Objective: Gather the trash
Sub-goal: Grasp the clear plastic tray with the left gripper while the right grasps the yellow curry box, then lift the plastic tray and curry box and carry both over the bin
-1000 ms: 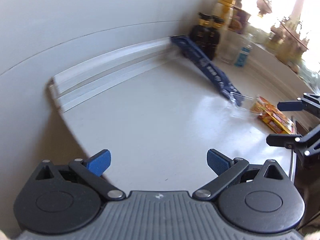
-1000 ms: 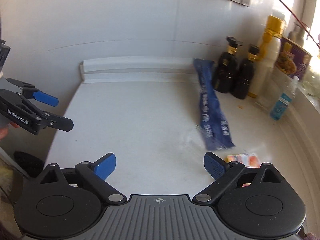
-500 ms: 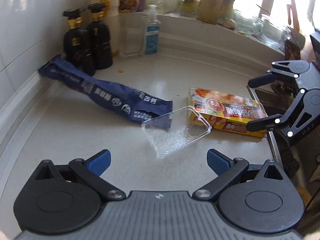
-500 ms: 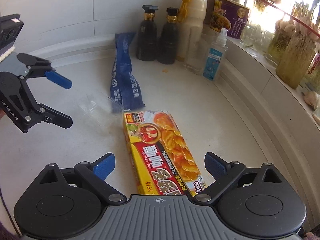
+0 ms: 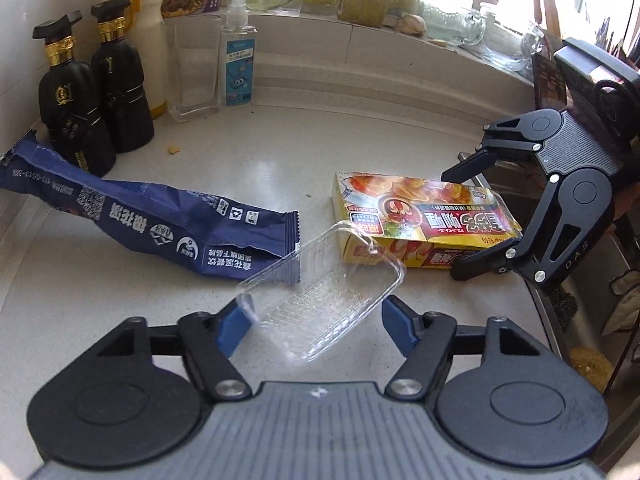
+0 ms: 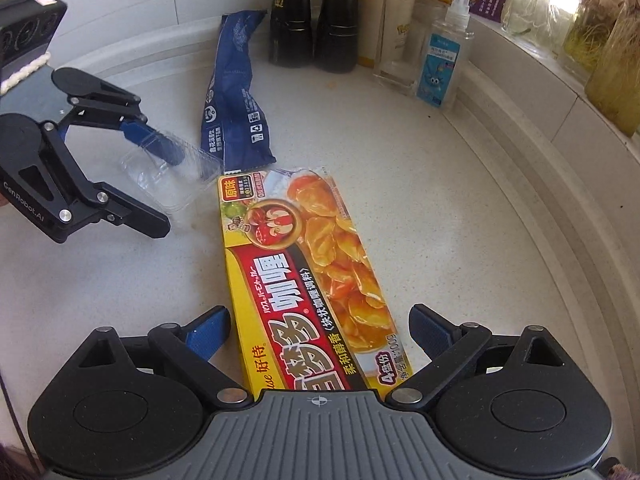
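Observation:
A clear plastic tray (image 5: 328, 300) (image 6: 176, 176) lies on the pale counter between the blue pads of my left gripper (image 5: 314, 324) (image 6: 170, 194). Its jaws are closing, the pads are at the tray's rim, and the tray shows no squeeze. A crumpled blue wrapper (image 5: 160, 224) (image 6: 232, 100) lies just beyond the tray. Beside both is a yellow curry box (image 5: 420, 216) (image 6: 304, 248). My right gripper (image 6: 320, 336) (image 5: 451, 224) is open and straddles the box's near end, with a gap at each pad.
Two dark bottles (image 5: 96, 108) (image 6: 312, 20), a drinking glass (image 5: 194, 68) and a spray bottle (image 5: 239, 56) (image 6: 440, 60) stand against the back wall. Jars and glassware (image 5: 496, 44) crowd the raised window ledge. The counter ends at a sink edge (image 5: 536, 304) behind the right gripper.
Both grippers swung from the bare wall side toward the trash and dropped lower. The left jaws narrowed around the tray. The right gripper moved down over the box end.

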Tool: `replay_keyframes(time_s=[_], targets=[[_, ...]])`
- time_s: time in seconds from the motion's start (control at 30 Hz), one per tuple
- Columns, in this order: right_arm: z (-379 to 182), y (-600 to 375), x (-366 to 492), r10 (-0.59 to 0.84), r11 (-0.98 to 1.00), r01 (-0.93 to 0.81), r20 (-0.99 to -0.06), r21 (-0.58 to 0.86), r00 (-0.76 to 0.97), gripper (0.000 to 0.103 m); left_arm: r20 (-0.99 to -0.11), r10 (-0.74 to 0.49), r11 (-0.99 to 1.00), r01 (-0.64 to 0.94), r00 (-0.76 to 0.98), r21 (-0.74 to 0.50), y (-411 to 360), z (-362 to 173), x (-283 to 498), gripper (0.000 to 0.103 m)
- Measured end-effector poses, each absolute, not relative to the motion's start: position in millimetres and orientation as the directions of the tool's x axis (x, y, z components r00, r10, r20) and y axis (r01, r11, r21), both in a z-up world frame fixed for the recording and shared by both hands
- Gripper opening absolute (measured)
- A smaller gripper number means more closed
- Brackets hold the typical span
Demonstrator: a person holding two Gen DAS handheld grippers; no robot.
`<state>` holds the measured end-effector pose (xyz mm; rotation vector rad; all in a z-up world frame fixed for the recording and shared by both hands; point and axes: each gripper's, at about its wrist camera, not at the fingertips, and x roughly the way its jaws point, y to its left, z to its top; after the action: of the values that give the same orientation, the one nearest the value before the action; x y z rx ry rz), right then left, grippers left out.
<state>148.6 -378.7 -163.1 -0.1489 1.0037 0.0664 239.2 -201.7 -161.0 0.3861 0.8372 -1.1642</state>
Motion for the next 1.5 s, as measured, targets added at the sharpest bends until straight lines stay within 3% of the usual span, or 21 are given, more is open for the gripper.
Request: replay_keyframes(time_s=[0.07,0.1,0.33,0.9,1.2,1.5], targets=[[-162,-378,148,0.012,0.990,-0.124,-0.839,-0.067,0.543,0.090,-0.743,-0.650,0.396,0.905,0.159,-0.154,-198,-160,239,0.051],[-161,-377,147,0.022,0.991,-0.123,-0.837,-0.054,0.546,0.080,-0.739,-0.654,0.407,0.899,0.163,-0.162,-195,-159,239,0.048],[-151,-366,139,0.045,0.991,-0.126,-0.820,-0.033,0.570,0.076,-0.730,-0.652,0.465,0.868,0.204,-0.173,-178,-156,231,0.042],[-113,-296,134,0.102,0.974,-0.221,-0.772,-0.050,0.628,0.076,-0.690,-0.601,0.682,0.708,0.403,-0.181,-79,-119,195,0.041],[-103,-225,144,0.181,0.948,-0.317,-0.761,-0.034,0.622,0.076,-0.687,-0.491,0.832,0.523,0.535,-0.186,12,-106,164,0.041],[-108,-128,141,0.279,0.883,-0.469,-0.775,-0.025,0.567,0.076,-0.746,-0.343,0.931,0.313,0.571,-0.188,92,-126,138,0.041]])
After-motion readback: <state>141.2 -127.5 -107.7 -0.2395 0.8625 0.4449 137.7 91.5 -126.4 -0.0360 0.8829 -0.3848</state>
